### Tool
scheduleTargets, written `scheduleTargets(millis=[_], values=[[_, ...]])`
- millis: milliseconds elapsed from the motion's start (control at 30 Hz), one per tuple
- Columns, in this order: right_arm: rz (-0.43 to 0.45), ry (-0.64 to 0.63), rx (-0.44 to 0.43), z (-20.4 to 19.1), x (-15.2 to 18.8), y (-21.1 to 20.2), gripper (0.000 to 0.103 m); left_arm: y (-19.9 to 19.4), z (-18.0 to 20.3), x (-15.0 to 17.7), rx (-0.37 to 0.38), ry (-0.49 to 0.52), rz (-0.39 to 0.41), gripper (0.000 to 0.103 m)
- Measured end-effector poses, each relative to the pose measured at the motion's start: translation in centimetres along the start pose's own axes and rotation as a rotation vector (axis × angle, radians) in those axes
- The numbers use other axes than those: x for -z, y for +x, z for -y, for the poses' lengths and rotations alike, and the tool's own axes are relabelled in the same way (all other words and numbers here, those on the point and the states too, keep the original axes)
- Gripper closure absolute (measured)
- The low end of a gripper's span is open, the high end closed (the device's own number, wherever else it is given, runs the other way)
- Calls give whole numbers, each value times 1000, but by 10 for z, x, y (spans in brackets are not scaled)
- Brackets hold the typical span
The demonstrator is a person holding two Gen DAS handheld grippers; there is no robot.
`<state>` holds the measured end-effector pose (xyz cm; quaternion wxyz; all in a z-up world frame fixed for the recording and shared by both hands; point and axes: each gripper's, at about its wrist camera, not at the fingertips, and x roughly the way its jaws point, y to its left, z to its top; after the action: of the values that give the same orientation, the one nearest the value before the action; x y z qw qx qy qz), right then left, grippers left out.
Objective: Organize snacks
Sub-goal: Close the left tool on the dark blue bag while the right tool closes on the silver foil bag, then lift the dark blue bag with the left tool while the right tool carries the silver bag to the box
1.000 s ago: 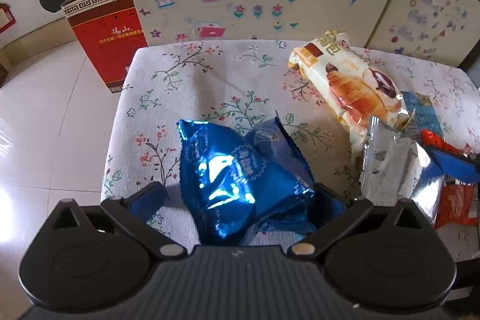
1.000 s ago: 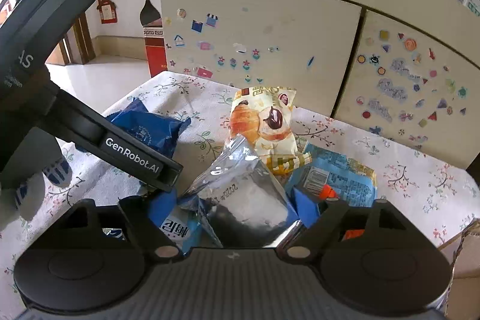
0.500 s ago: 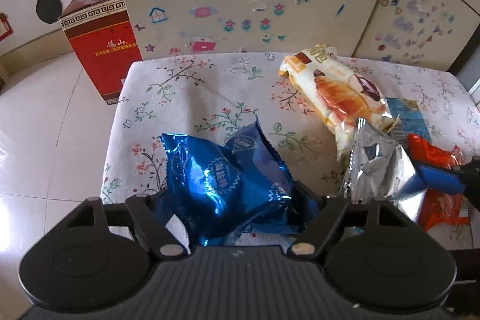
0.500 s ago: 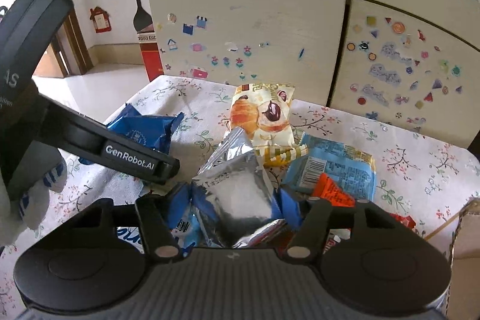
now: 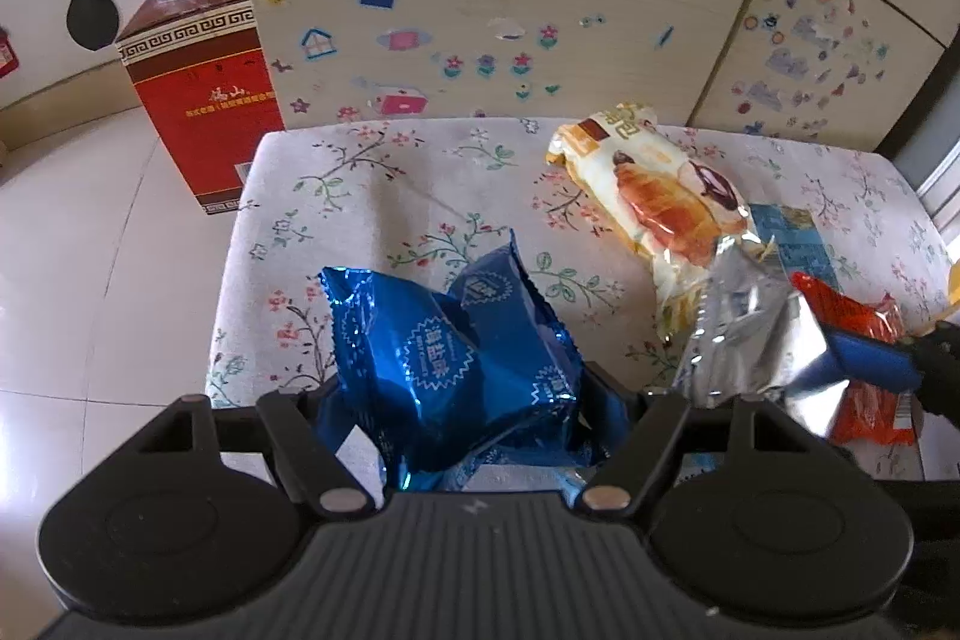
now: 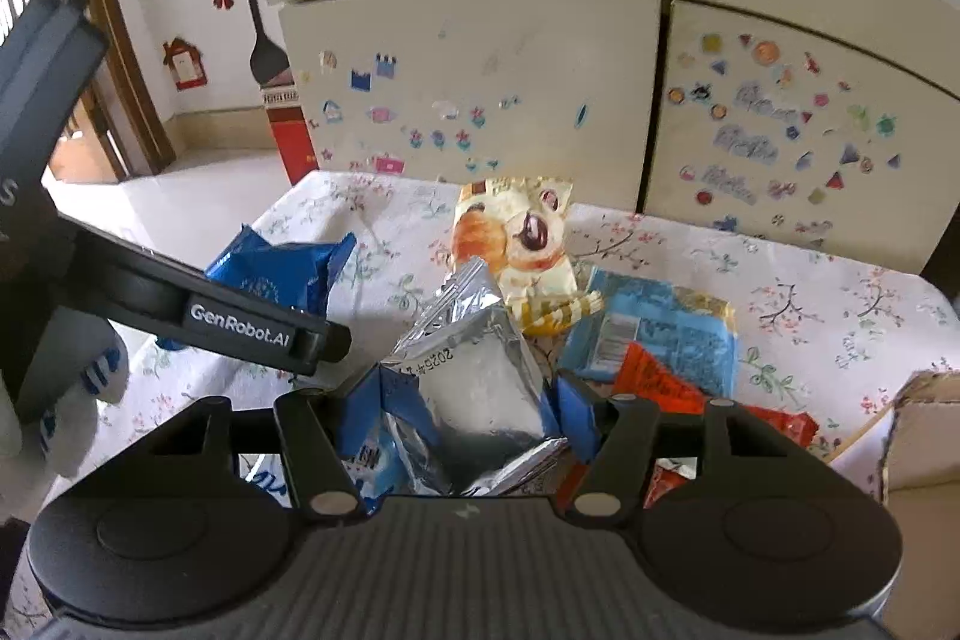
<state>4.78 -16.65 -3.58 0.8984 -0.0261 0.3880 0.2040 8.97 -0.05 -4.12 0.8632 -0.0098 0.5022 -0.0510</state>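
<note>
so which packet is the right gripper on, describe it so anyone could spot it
On the floral tablecloth, find the pile of snacks before the stickered cabinet. The silver packet sits between the right gripper's blue fingers: plain shiny foil, no picture, unlike its colourful neighbours.

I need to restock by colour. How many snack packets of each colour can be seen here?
Dark blue packets: 1
Silver packets: 1
Cream bread packets: 1
Light blue packets: 1
Orange-red packets: 1
Total: 5

Glossy crinkled blue foil packet [image 5: 456, 370], shiny silver foil pouch [image 6: 480, 388], matt floral cloth [image 5: 420, 184].
</note>
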Motion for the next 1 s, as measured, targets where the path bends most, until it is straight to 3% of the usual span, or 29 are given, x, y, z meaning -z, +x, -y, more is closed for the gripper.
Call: scheduleTargets(millis=[633, 1000], values=[[153, 47, 82, -4, -11, -85, 35, -54, 21, -1, 48, 8, 156, 28], [265, 186, 149, 17, 7, -153, 35, -72, 44, 5, 94, 43, 213, 28]])
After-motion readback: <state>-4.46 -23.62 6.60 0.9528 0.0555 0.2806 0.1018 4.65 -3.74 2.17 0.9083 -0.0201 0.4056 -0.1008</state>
